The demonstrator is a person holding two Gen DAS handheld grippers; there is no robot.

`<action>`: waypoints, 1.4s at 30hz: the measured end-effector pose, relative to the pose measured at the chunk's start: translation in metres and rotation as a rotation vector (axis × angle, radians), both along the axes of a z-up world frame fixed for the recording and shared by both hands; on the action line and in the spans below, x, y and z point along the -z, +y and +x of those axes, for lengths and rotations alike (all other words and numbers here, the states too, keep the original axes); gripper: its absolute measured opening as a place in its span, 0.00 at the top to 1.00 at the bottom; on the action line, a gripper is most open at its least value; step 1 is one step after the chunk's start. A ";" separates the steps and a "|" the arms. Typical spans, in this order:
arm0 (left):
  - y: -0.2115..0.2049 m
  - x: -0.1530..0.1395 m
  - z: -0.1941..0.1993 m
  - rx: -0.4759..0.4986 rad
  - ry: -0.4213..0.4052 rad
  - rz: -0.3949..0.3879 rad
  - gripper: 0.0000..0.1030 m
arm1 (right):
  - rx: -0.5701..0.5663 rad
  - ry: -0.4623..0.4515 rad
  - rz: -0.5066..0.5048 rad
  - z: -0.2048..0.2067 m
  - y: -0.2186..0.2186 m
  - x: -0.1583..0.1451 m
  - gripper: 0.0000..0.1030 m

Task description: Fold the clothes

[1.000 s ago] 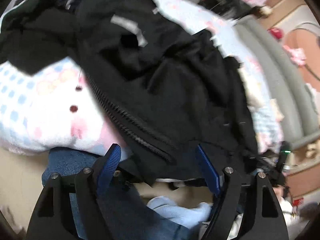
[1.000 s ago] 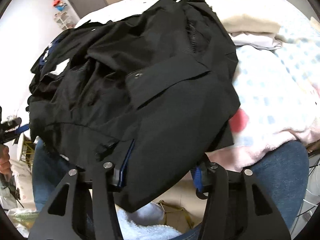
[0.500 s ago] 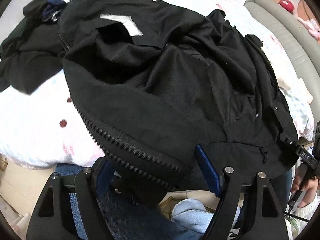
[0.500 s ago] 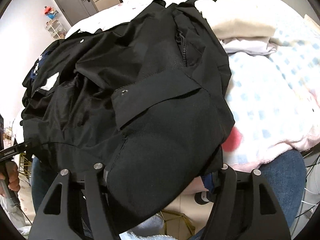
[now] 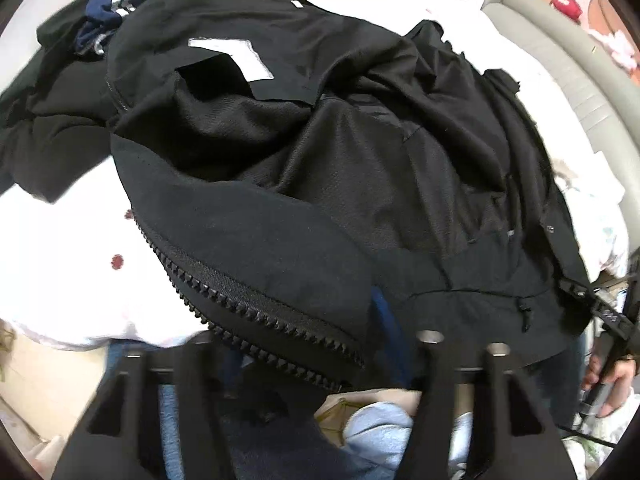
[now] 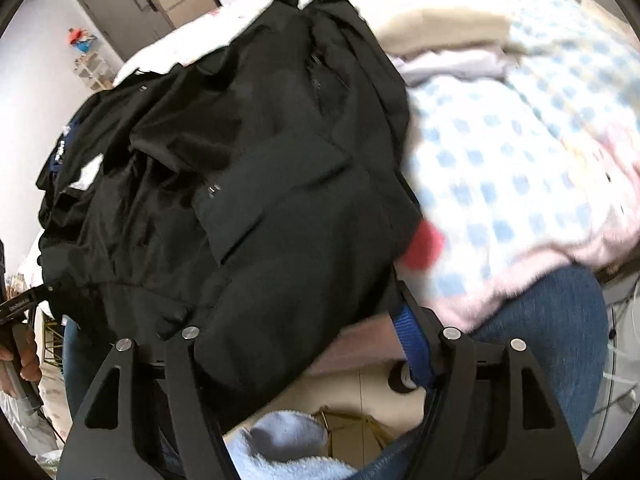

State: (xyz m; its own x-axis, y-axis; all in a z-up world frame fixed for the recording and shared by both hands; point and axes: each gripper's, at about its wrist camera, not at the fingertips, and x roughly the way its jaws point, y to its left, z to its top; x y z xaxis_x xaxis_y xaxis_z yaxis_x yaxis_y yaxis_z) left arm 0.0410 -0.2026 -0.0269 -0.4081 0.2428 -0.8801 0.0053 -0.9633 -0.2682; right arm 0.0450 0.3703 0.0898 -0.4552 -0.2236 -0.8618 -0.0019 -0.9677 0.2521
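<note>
A black jacket (image 5: 320, 152) lies spread inside-out on the bed, its mesh lining up and a white label (image 5: 236, 56) near the collar. My left gripper (image 5: 300, 332) is at the near hem. Its jaws are closing around the zipper edge (image 5: 256, 300), and the blue right pad (image 5: 382, 312) is beside the fold; the left pad is hidden under cloth. In the right wrist view the jacket (image 6: 248, 184) drapes over the left finger of my right gripper (image 6: 300, 328). Its jaws are opening, and the blue right pad (image 6: 412, 344) stands clear of the cloth.
The bed's blanket (image 6: 500, 168) is white and pink with blue checks. Folded beige and pale clothes (image 6: 448, 36) lie at the far side, a navy garment (image 5: 108, 8) beyond the collar. A person's jeans (image 6: 544, 320) and a pale blue towel (image 6: 280, 436) are below the grippers.
The left gripper came in over the jacket's zipper edge and its jaws narrowed around it. The right gripper's jaws widened, freeing its right pad from the hem.
</note>
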 end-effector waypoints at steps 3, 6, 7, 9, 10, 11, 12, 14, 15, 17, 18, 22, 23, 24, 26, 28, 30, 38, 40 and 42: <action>0.001 -0.001 0.000 -0.016 0.012 0.044 0.84 | -0.062 -0.020 0.028 -0.016 -0.017 0.017 0.30; -0.005 -0.019 0.008 -0.024 0.058 0.097 0.91 | -0.132 -0.033 0.068 -0.023 -0.037 0.026 0.78; -0.010 -0.026 0.012 -0.029 0.074 0.129 0.92 | -0.156 -0.009 0.086 -0.020 -0.044 0.021 0.86; -0.024 -0.041 0.021 -0.043 0.103 0.186 0.92 | -0.214 0.044 0.132 -0.010 -0.056 0.005 0.90; -0.030 -0.045 0.026 -0.048 0.110 0.205 0.92 | -0.236 0.065 0.143 -0.006 -0.061 -0.002 0.91; -0.036 -0.049 0.031 -0.053 0.117 0.224 0.92 | -0.244 0.077 0.134 -0.002 -0.063 -0.009 0.91; -0.041 -0.052 0.034 -0.058 0.119 0.231 0.92 | -0.252 0.088 0.125 0.001 -0.064 -0.015 0.91; -0.048 -0.046 0.036 -0.068 0.094 0.206 0.92 | -0.262 0.095 0.113 0.003 -0.068 -0.020 0.91; -0.051 -0.038 0.037 -0.083 0.063 0.205 0.92 | -0.266 0.095 0.109 0.002 -0.069 -0.021 0.91; -0.054 -0.017 0.033 -0.106 -0.019 0.178 0.89 | -0.273 0.087 0.104 0.000 -0.073 -0.019 0.91; -0.055 -0.006 0.031 -0.118 -0.059 0.159 0.88 | -0.276 0.067 0.107 -0.004 -0.074 -0.012 0.91; -0.057 0.012 0.028 -0.173 -0.159 0.105 0.53 | -0.286 -0.015 0.114 -0.017 -0.079 0.015 0.88; -0.062 0.009 0.028 -0.197 -0.163 0.102 0.50 | -0.278 -0.042 0.101 -0.020 -0.077 0.020 0.87; -0.067 0.005 0.028 -0.221 -0.164 0.103 0.50 | -0.270 -0.057 0.084 -0.023 -0.075 0.022 0.86; -0.076 -0.010 0.026 -0.265 -0.145 0.107 0.50 | -0.256 -0.039 0.042 -0.022 -0.068 0.014 0.82; -0.077 -0.032 0.025 -0.299 -0.097 0.055 0.50 | -0.239 -0.019 0.004 -0.021 -0.061 0.005 0.77; -0.066 -0.056 0.023 -0.320 -0.020 -0.022 0.50 | -0.218 0.012 -0.013 -0.016 -0.054 -0.003 0.75; 0.023 -0.094 -0.007 -0.137 0.163 -0.098 0.40 | -0.192 0.036 -0.060 -0.012 -0.040 -0.007 0.73; 0.057 -0.076 -0.027 0.087 0.108 0.130 0.39 | -0.191 0.022 -0.080 -0.008 -0.029 -0.006 0.73; 0.103 -0.044 -0.045 0.281 -0.006 0.267 0.39 | -0.195 0.015 -0.101 -0.008 -0.025 -0.005 0.73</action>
State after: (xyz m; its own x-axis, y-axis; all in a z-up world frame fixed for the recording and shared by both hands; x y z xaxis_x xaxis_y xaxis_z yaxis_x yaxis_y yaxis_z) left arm -0.0044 -0.0998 0.0166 -0.2881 0.5655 -0.7728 -0.2461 -0.8236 -0.5109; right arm 0.0369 0.3454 0.0944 -0.4078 -0.3932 -0.8241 0.1872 -0.9194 0.3460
